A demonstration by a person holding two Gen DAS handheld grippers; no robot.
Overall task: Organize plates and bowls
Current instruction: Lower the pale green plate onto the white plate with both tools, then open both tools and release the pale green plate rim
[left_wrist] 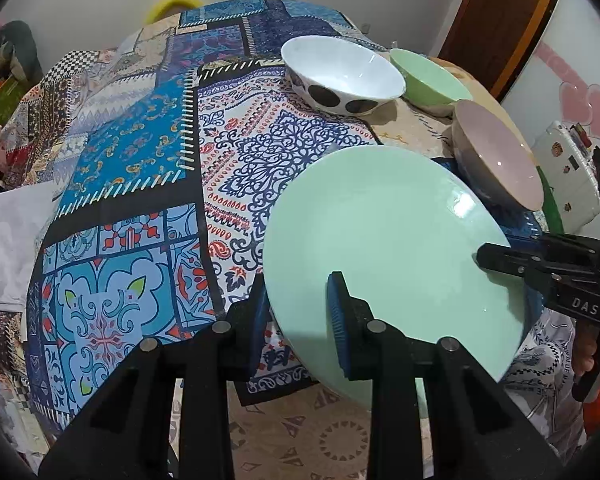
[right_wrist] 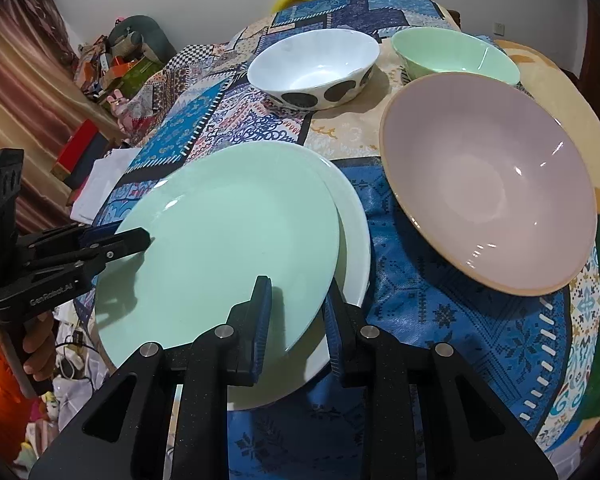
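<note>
A mint green plate [left_wrist: 388,248] is held by both grippers over the table. My left gripper [left_wrist: 300,316] is shut on its left rim. My right gripper [right_wrist: 296,312] is shut on its right rim and shows in the left wrist view [left_wrist: 496,258]. In the right wrist view the green plate [right_wrist: 220,248] lies partly over a white plate [right_wrist: 356,240], and the left gripper [right_wrist: 140,238] grips from the left. A pink bowl [right_wrist: 488,180], a white bowl with dark spots [right_wrist: 312,68] and a green bowl [right_wrist: 452,56] stand beyond.
A patterned patchwork cloth [left_wrist: 140,160] covers the round table. A white folded cloth [left_wrist: 8,240] lies at the left edge. Clutter and boxes [right_wrist: 112,68] sit off the table at the far left. A white appliance [left_wrist: 568,176] stands at right.
</note>
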